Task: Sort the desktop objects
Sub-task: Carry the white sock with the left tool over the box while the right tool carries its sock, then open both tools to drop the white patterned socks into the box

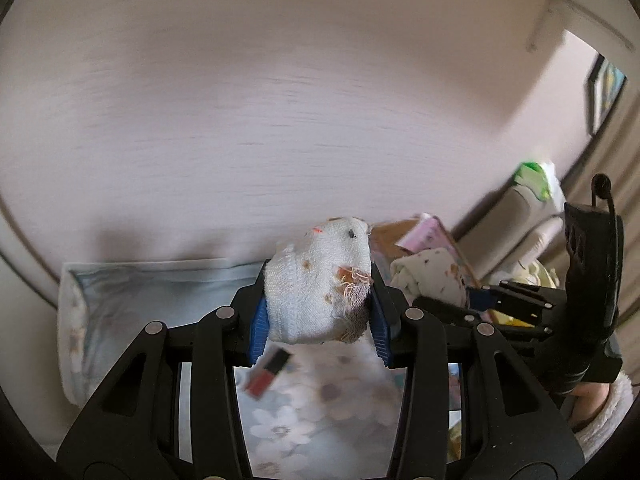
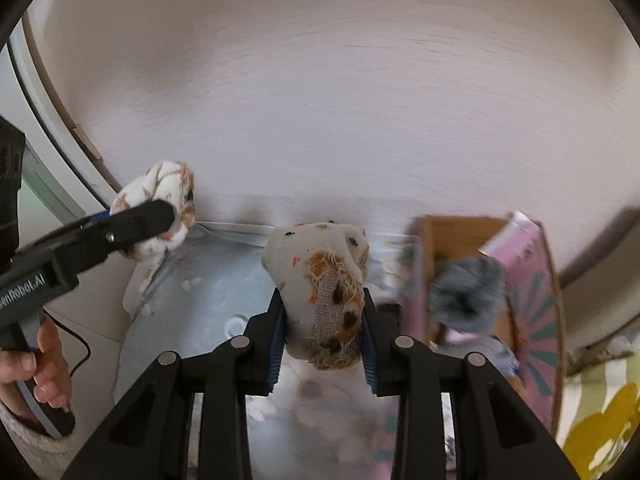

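My left gripper [image 1: 318,304] is shut on a rolled white sock [image 1: 316,280] with small spots and a frayed patch, held in the air in front of the wall. My right gripper [image 2: 324,320] is shut on a matching white sock [image 2: 320,288] with orange and black marks. In the left wrist view the right gripper [image 1: 472,296] and its sock [image 1: 428,276] show at the right. In the right wrist view the left gripper [image 2: 160,216] and its sock [image 2: 160,196] show at the left. Both are above a floral cloth [image 1: 320,400].
A pink cardboard box [image 2: 532,276] stands open at the right with a grey fluffy item [image 2: 468,292] in it. A pale blue box [image 1: 120,300] lies by the wall. A small red and black tube [image 1: 268,372] lies on the cloth. Green packaging [image 1: 536,178] sits far right.
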Demonstrator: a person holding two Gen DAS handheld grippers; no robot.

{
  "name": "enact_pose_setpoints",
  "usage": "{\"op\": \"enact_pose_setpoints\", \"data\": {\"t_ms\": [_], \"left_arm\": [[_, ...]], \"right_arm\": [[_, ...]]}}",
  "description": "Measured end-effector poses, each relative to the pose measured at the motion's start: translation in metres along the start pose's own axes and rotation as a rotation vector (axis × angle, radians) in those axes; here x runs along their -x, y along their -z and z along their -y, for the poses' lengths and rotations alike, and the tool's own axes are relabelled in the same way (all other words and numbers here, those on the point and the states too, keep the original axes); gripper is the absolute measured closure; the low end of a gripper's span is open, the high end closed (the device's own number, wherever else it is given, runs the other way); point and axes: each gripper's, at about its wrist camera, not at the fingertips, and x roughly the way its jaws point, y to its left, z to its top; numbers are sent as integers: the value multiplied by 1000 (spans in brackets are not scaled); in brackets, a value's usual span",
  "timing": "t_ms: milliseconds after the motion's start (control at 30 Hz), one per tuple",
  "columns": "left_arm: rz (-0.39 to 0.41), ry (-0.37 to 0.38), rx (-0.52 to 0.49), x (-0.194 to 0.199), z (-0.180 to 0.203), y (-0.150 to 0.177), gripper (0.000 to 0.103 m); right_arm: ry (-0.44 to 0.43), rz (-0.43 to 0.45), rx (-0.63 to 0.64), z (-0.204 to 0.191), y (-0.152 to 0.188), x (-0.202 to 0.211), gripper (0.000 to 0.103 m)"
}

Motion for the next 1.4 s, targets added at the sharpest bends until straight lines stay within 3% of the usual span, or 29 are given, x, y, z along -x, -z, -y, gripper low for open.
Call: {"op": "enact_pose_setpoints", "data": {"t_ms": [433,700,967,1400], "left_arm": [[-111,166,-126,-50,113,25,65],[-192,232,-217,-91,173,45,65],[-254,218,-259,-128,198,52,65],[-267,188,-276,-165,210,31,65]], "right_arm": [[133,-21,-192,92,77,51,73],[179,-54,-275,131,113,51,73],[136,-81,-289,134,123,36,73],[73,-107,-238,123,114,16,73]]}}
